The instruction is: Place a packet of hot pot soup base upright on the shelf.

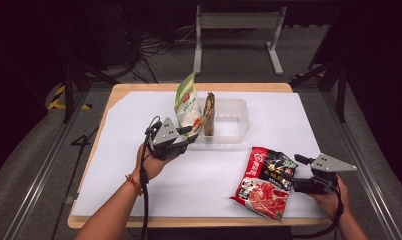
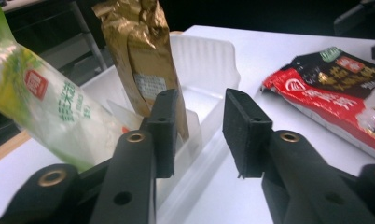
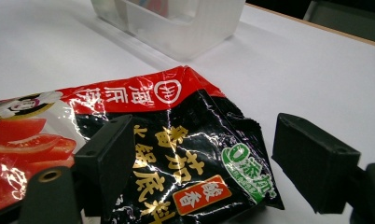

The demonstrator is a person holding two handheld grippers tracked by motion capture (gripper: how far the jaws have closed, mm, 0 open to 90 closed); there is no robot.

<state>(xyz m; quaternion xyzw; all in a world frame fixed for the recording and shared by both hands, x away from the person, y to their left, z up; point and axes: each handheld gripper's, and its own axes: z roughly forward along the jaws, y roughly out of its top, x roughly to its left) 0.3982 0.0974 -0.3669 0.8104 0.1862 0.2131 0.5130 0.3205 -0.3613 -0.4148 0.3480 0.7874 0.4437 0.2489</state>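
Dark floor with cables and a metal frame lies behind the wooden counter (image 1: pixel 118 90), and a big white sheet (image 1: pixel 199 175) covers most of the counter top.

Next in size is the red and black packet (image 1: pixel 265 182). It lies flat on the white sheet near the front edge, on the person's right side. It has red pictures at one end and a black end with gold letters.

A clear plastic tray (image 1: pixel 234 122) sits near the middle of the sheet, toward the far side. The red and black packet is well apart from it.

A green and white packet (image 1: pixel 187 106) leans at the left end of the tray, its top tipped away to the far side. Just beside it a gold packet (image 1: pixel 209 114) stands upright inside the tray.

The left gripper (image 1: pixel 188 134) is held in the person's left hand (image 1: pixel 150 162), just in front of the tray's left end. In the left gripper view its jaws are partly open with a gap between them, and nothing is in that gap. The gold packet stands just behind them, and the green and white packet is off to one side.

The right gripper (image 1: pixel 295 172) is held in the right hand (image 1: pixel 331 197), right at the black end of the red and black packet. Its jaws are wide open. The corner of the packet lies between them, but the pads do not press on it.
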